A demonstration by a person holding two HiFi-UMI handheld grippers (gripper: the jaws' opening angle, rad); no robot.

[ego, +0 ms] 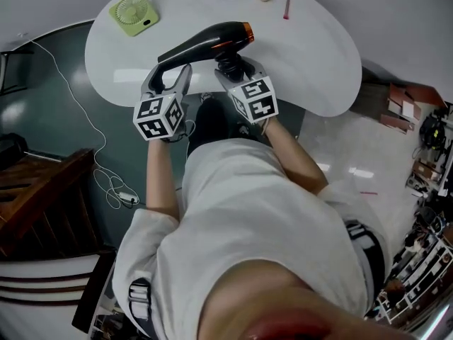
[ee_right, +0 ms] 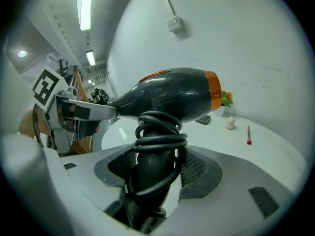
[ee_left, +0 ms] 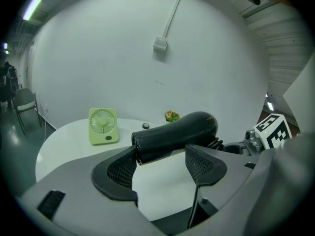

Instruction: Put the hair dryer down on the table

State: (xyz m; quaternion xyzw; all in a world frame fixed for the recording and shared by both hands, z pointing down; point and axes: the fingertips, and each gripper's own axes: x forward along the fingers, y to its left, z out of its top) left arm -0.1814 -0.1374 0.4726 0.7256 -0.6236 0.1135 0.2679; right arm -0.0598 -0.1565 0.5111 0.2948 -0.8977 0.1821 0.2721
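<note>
Hair dryer (ego: 209, 40): held over the near part of the white tabletop (ego: 311, 69), nozzle toward 8 o'clock.
Right gripper (ego: 230, 66): fingers clamp the cord-wrapped handle.
Left gripper (ego: 168, 73): fingers apart, nozzle end between them.
Around: green fan (ego: 133, 13) at 10 o'clock, pink pen (ego: 287, 7) at 1 o'clock.

Fisheye views under even, cool room light. Ceiling tubes (ee_right: 84, 4) are the source; in the right gripper view they burn out to plain white. The white table (ego: 311, 69) reads bright, close to glare, in the head view. Beside it the polished floor (ego: 361, 172) mirrors the lamps in small patches. The hair dryer (ee_right: 172, 95) shows soft highlights on its glossy shell. Straight lines bow towards every edge, corners fall black, and the nearest surfaces along the lower edges are soft.
</note>
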